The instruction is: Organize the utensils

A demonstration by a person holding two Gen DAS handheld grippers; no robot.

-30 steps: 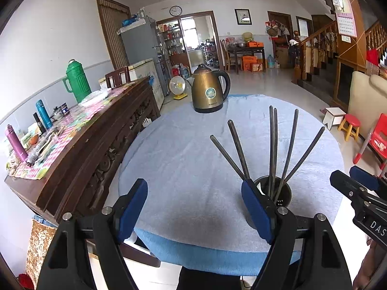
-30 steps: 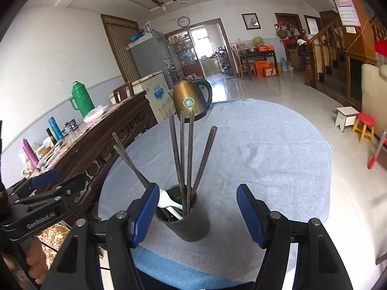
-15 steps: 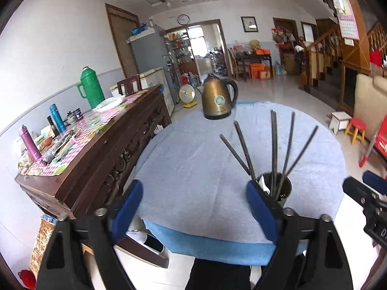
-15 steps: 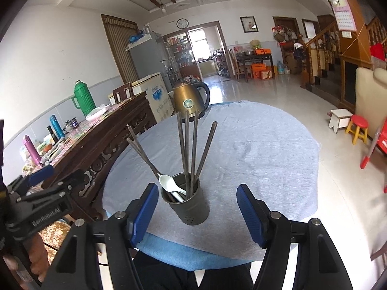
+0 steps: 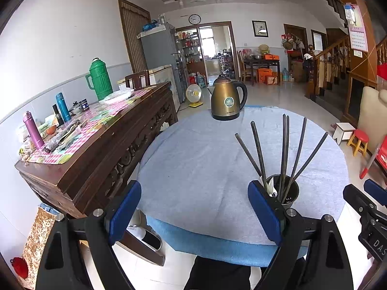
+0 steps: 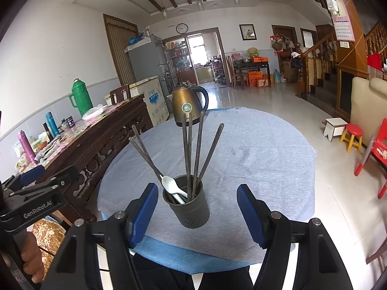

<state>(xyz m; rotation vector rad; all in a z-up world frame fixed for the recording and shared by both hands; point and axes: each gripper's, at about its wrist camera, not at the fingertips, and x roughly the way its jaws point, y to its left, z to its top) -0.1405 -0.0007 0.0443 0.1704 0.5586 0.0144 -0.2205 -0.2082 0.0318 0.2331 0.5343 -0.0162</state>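
A dark grey utensil cup stands near the front edge of the round table. It holds several dark chopsticks and a white spoon. The cup also shows in the left wrist view, behind that gripper's right finger. My right gripper is open and empty, with the cup between its fingers and a little beyond them. My left gripper is open and empty, over the table's front edge, left of the cup.
A bronze kettle stands at the table's far edge. A long wooden sideboard on the left carries a green thermos, bottles and clutter. A small white stool and a red stool stand on the floor at right.
Both grippers have pulled back and up from the table. The cup now looks smaller and farther away. Both stay open and empty.
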